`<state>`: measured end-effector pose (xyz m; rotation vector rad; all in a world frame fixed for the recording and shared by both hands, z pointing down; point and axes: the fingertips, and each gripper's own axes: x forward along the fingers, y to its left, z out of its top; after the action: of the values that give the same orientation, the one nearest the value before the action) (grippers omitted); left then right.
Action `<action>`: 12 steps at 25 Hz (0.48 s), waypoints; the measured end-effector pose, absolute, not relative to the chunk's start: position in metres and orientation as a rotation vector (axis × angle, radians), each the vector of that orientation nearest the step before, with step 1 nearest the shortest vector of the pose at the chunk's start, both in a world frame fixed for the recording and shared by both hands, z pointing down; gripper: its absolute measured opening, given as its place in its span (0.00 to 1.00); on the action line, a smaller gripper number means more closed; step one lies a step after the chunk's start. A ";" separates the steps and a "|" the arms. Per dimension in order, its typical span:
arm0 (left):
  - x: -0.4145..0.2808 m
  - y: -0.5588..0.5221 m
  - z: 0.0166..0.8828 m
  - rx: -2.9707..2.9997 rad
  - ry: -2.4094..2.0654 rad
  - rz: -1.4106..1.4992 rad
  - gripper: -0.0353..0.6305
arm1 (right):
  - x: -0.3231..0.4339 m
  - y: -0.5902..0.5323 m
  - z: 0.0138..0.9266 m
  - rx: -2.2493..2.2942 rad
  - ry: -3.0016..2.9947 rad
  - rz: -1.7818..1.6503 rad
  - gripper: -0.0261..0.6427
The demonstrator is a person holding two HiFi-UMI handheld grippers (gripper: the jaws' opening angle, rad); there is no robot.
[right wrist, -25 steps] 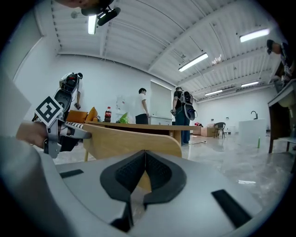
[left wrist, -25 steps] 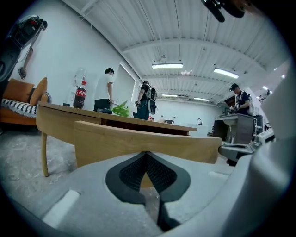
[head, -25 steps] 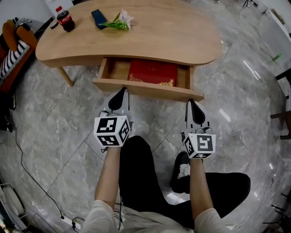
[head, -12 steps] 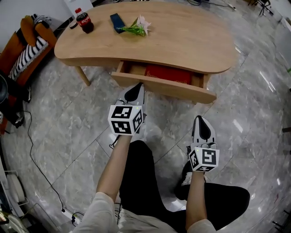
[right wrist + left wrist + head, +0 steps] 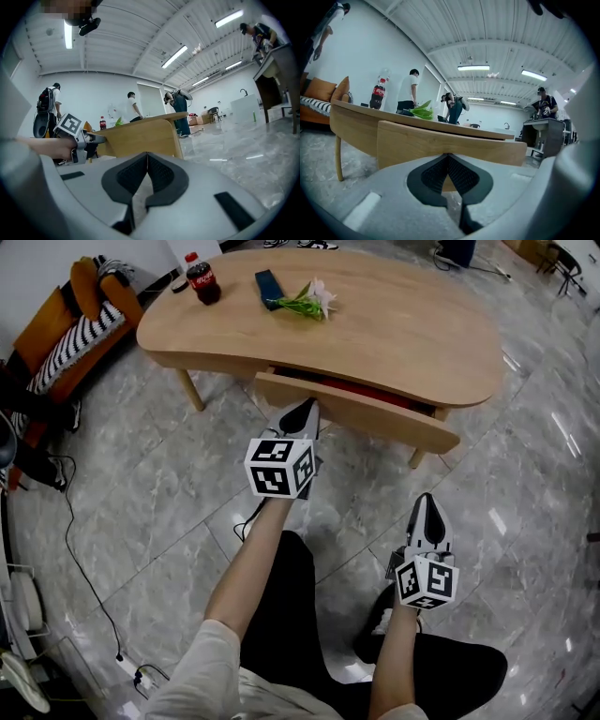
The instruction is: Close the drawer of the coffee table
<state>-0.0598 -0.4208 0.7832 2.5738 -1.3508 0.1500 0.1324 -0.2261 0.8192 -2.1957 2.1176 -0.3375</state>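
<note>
Your left claw [image 5: 304, 410] is up at the centre of the head view with its jaws pressed together and nothing between them. Its tip rests against the lower edge of the drawer [image 5: 356, 414] front. In the left gripper view the closed tips sit right at that wooden panel, which fills the middle of the frame.

The drawer is under the near edge of the table [image 5: 403, 324] and is almost fully in. Its front stands out only a little from the table's side, and a thin red strip [image 5: 375, 390] shows in the narrow gap above it.

Your right claw [image 5: 428, 505] hangs in the lower right of the head view, over the marble floor [image 5: 141, 484] and well apart from the table. Its jaws are together too, and they hold nothing. In the right gripper view they point toward the end of the table, with your left claw at the left edge of the frame.

On the tabletop, toward the upper left of the head view, a cola bottle [image 5: 202, 279] stands upright. Near it lie a dark flat case [image 5: 270, 289] and a sprig of flowers [image 5: 309, 301]. An orange sofa [image 5: 66, 334] with a striped cushion sits at the upper left edge.
</note>
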 end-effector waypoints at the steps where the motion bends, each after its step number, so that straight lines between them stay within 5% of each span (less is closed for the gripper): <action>1: -0.059 -0.424 0.782 2.569 -1.351 0.137 0.07 | 0.132 -0.227 0.819 -2.195 2.121 -0.333 0.06; 12: -0.052 -0.447 0.782 2.531 -1.339 0.066 0.07 | 0.126 -0.223 0.820 -2.170 2.141 -0.342 0.06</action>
<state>-0.0521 -0.4471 0.7824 2.5313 -1.3388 0.0657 0.1259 -0.2229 0.8198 -2.1695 2.1412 -0.3423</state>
